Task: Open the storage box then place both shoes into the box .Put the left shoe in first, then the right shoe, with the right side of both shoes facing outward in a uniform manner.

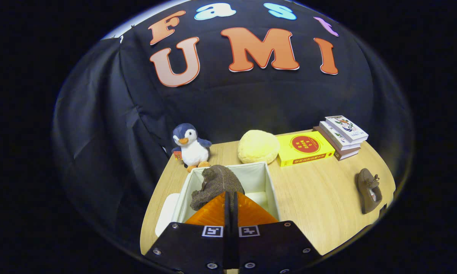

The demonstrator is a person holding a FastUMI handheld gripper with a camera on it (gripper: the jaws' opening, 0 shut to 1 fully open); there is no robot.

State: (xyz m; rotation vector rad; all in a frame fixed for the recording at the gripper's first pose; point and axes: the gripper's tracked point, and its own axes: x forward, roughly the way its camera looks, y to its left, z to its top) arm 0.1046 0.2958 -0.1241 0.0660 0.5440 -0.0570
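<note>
The gripper (230, 195) pinches a brown suede shoe (217, 184) over the open white fabric storage box (271, 187) (its twin (369, 190) lies well right of that box).

Pale wooden table (319, 198) against a creased black cloth wall (110, 125), under soft even light.

The gripper (230, 195) fingers hide the held shoe's (217, 184) rear and part of the storage box (268, 182) floor.
</note>
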